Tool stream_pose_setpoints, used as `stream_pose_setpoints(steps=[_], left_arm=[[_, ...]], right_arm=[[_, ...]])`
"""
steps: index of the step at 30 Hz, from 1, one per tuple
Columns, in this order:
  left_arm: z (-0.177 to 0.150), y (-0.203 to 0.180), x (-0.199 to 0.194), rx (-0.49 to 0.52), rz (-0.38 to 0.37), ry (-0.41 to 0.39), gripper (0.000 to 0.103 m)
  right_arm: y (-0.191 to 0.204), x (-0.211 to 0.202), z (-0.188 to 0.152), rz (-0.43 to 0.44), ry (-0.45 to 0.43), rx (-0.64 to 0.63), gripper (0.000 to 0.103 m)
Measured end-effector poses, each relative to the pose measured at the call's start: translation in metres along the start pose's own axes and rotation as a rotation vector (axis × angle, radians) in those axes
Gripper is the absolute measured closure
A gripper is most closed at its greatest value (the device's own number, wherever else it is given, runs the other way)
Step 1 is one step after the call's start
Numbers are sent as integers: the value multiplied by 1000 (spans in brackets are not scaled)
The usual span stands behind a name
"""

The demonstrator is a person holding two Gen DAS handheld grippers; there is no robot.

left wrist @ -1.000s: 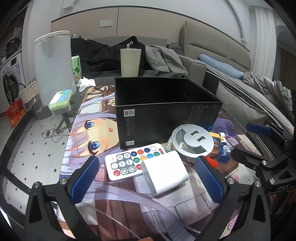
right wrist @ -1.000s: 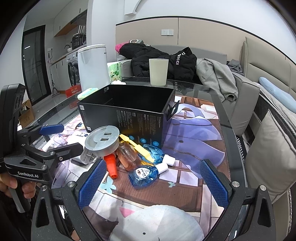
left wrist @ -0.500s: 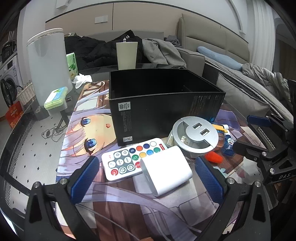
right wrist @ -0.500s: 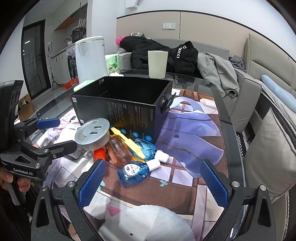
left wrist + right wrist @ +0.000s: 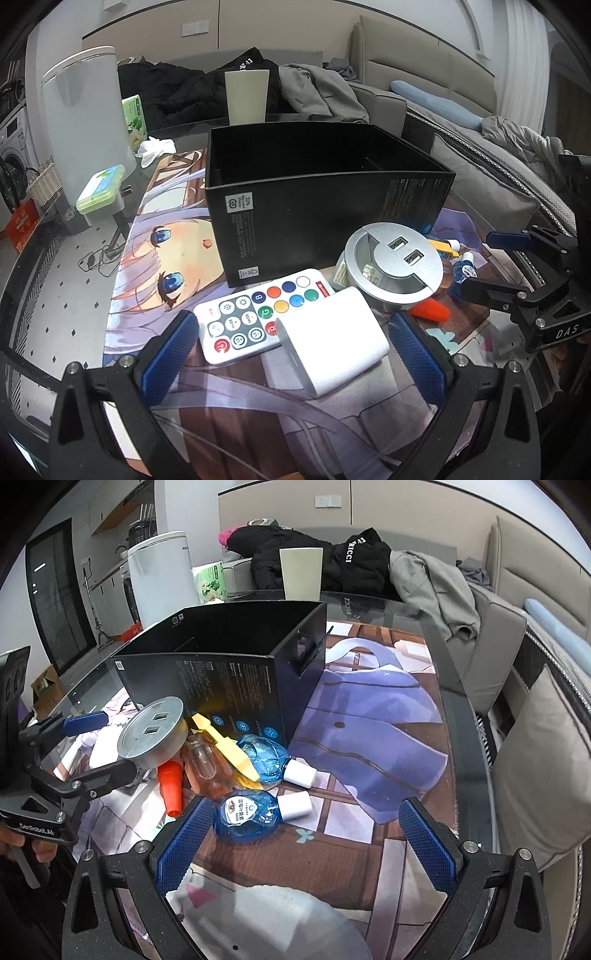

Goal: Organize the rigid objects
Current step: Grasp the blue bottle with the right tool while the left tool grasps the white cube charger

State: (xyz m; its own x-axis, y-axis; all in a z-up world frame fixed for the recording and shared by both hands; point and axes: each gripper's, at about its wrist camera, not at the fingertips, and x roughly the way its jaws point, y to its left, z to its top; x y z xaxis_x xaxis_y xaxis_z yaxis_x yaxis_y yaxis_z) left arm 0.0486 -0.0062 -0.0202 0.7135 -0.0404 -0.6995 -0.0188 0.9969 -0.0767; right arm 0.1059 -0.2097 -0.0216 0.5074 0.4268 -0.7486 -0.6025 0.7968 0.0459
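Both tools (wide open, empty): left tool straddles white charger, right tool beside blue bottle.

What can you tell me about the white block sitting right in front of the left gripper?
The white block is a smooth, matte plastic-looking slab with rounded edges and a plain, unmarked top. It lies flat on the printed mat, turned at an angle, between the open fingers of the left gripper without touching either pad. Its far corner overlaps the white remote, and the silver USB hub sits just behind it.
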Motion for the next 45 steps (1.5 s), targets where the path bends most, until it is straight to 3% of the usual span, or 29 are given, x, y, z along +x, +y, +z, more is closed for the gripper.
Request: stream_pose_setpoints(steps=[8, 14, 16, 20, 22, 28, 45], left_arm=[[0, 2, 2, 4, -13, 10, 1], [0, 3, 0, -2, -35, 1, 5], [-1, 2, -1, 4, -40, -1, 11], [-3, 0, -4, 6, -48, -5, 16], [-4, -1, -6, 9, -61, -10, 24], [-5, -7, -10, 41, -96, -14, 45], [-9, -7, -21, 51, -83, -45, 46]], right_arm=[[5, 8, -3, 15, 41, -31, 2], [7, 6, -2, 8, 23, -37, 18], [9, 5, -3, -3, 17, -51, 29], [12, 3, -4, 0, 4, -60, 37], [13, 2, -5, 4, 0, -63, 45], [17, 0, -7, -1, -15, -75, 46], [24, -17, -10, -2, -76, -93, 46]])
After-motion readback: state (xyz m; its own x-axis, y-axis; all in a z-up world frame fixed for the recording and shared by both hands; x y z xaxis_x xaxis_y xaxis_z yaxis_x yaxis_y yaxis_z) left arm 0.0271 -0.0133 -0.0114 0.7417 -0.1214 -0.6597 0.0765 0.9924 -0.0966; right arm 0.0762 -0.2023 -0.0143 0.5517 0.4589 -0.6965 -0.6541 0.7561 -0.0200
